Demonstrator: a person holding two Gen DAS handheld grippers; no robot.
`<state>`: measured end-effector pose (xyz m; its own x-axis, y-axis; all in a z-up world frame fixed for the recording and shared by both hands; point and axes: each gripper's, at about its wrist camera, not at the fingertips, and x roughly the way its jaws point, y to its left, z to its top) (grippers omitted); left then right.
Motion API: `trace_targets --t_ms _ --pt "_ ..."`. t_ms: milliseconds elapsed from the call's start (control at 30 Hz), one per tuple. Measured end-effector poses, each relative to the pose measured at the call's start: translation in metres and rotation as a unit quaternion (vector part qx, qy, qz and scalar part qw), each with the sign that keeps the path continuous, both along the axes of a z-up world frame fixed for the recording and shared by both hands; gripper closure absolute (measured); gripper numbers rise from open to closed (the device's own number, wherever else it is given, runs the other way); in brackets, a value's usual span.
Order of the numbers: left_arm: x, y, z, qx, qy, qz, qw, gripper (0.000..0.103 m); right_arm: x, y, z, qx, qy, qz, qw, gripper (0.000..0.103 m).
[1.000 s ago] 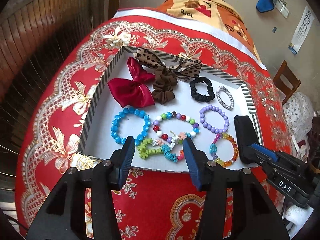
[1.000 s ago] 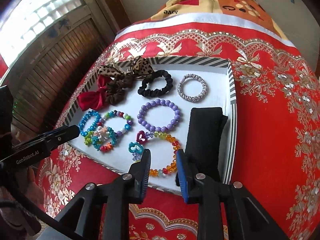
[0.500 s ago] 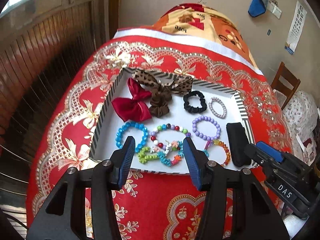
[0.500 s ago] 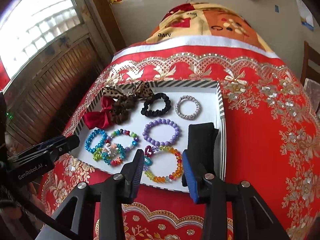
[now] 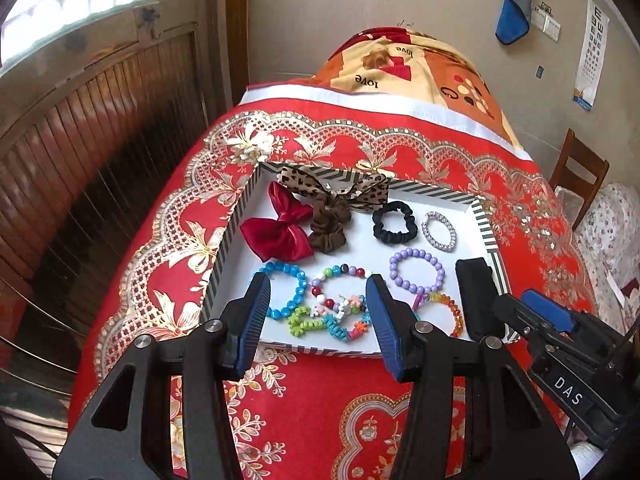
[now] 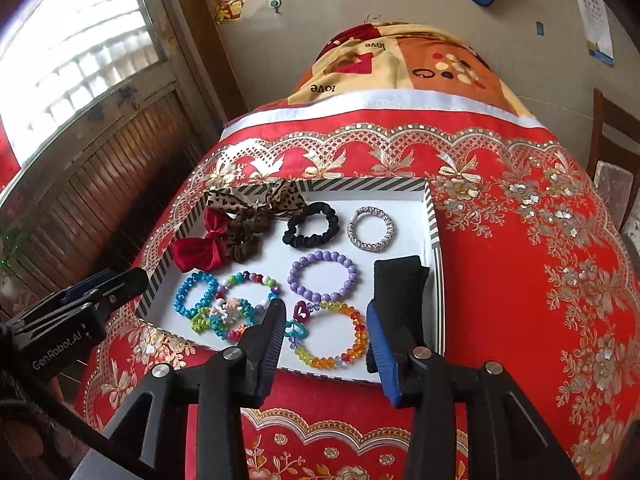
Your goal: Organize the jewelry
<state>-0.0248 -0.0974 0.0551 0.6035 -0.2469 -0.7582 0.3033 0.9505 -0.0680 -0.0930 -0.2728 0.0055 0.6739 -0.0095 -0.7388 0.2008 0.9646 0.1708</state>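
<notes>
Right wrist view showed right gripper (image 6: 326, 334) spread, empty, above tray (image 6: 436, 248); left gripper (image 5: 316, 312) likewise parted; advisable: retract vertically, avoiding rainbow bracelet (image 6: 332, 336).

Both wrist cameras look down and forward from above the near edge of the shallow striped-rim white tray (image 5: 486, 226) (image 6: 434, 220), fairly near. Left sits toward 7 o'clock, right toward 5; both share the whole tray.

A red floral-covered table (image 5: 312, 412) carries a striped-rimmed white tray (image 5: 486, 224) directly on its cloth
</notes>
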Motion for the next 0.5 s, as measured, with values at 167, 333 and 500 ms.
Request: trace_targets --t_ms 167,333,500 --pt "-0.006 -0.007 0.002 0.023 -0.012 0.000 0.9997 0.054 -0.003 -0.001 0.002 -0.002 -0.002 0.001 1.000 0.063" --pt "-0.009 -0.010 0.003 0.025 -0.014 -0.003 0.9996 0.054 -0.005 -0.002 0.003 -0.001 -0.002 0.000 1.000 0.063" --pt "-0.010 -0.013 0.004 0.031 -0.017 -0.006 0.9994 0.054 -0.006 -0.003 0.004 -0.006 -0.003 0.002 1.000 0.063"
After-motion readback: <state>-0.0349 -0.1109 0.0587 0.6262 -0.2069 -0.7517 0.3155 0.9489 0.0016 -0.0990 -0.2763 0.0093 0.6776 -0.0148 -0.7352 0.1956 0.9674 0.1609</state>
